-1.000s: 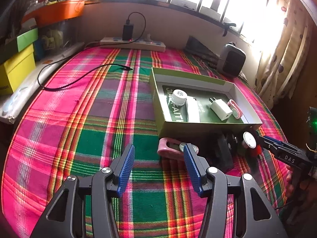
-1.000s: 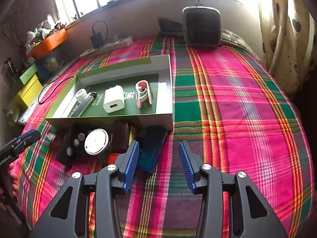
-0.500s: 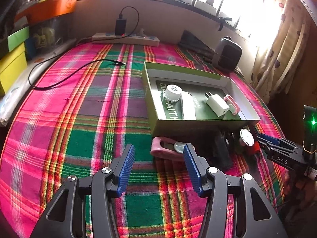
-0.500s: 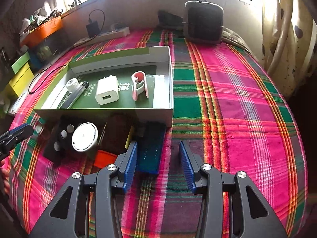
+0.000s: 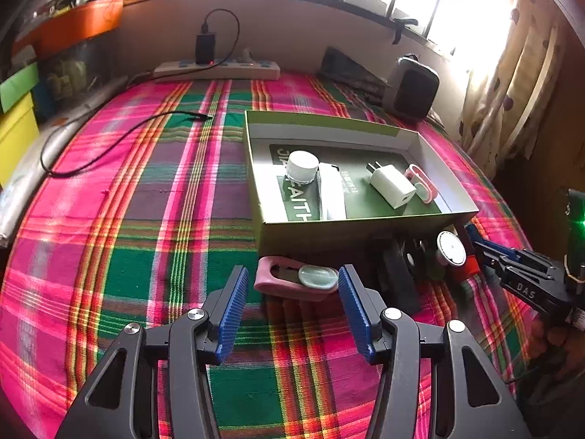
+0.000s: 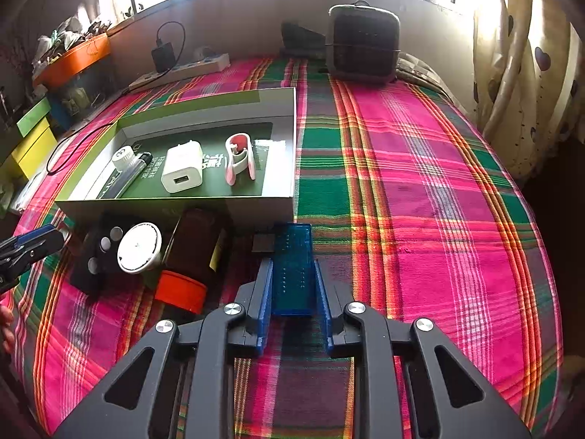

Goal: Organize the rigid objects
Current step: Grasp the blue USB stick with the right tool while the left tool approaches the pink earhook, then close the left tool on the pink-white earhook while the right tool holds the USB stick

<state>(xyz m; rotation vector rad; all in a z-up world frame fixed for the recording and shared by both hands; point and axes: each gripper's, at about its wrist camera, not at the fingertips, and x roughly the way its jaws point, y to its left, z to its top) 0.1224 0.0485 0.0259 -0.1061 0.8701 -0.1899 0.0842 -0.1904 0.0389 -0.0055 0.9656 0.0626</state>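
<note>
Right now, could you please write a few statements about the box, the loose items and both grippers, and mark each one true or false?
1. The right gripper is shut on the blue translucent case. True.
2. The white charger lies on the plaid cloth outside the box. False: it lies inside the green box, beside the pink clip.
3. The left gripper is open, with the pink holder ahead of its tips. True.
4. The green box is empty. False: it holds the charger, the clip, a white-capped jar and more.
5. The orange-capped dark bottle lies outside the box, left of the blue case. True.
</note>
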